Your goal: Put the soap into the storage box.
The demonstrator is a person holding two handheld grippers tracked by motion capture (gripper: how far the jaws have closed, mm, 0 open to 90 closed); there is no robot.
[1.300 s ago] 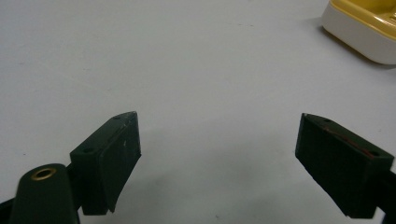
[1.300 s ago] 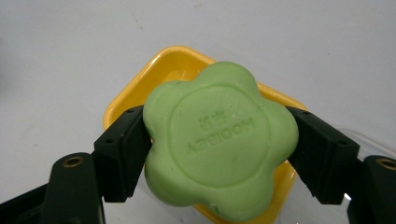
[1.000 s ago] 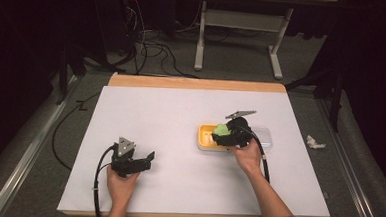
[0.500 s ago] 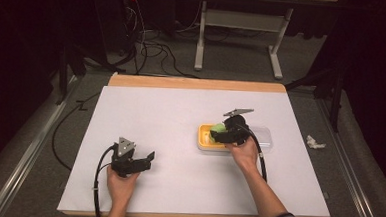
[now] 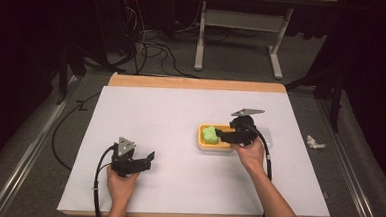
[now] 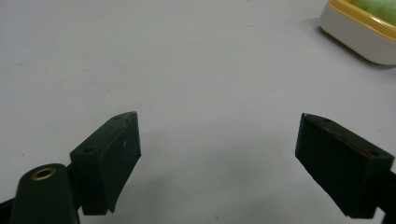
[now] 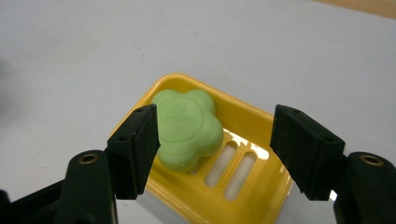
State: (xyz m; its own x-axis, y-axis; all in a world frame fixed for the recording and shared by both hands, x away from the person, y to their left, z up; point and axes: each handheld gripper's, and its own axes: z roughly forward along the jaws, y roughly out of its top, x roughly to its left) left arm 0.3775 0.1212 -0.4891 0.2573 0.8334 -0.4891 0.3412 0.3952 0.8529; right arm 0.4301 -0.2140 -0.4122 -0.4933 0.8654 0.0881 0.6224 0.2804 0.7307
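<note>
A: The soap first. Shape, material?

B: Green soap [image 7: 187, 128], flower-shaped with rounded lobes, matte, waxy-looking, round stamp pressed into the top. Lying in a yellow soap dish [image 7: 254, 114] of glossy plastic, with long drain slots in the bottom and a white lower shell.

A: Place on the tabletop [image 5: 181, 108]?

B: In the right half, about midway between far edge and near edge, nearer to the right edge. Soap at the left end of the dish.

A: Right gripper [image 7: 215, 112]?

B: Not clamped. Black blocky jaws at both sides of the soap and just now closing in; one pad at the edge of the soap, the other apart from it, above the dish rim.

A: Left gripper [image 6: 217, 119]?

B: Spread wide, nothing between the jaws. Held close to the near edge, toward the left corner, well apart from the dish.

A: Compared with one second ago?

B: Soap, dish and left gripper at the same places. Right jaws narrower.

A: Surface and room?

B: Smooth white cover, plain, with a wooden strip [image 5: 197, 83] along the far edge. Around it grey carpet, dark room, black cables [image 5: 149, 46], a white metal frame [image 5: 200, 39], a crumpled white scrap [image 5: 314, 142] on the floor beyond the right edge.
</note>
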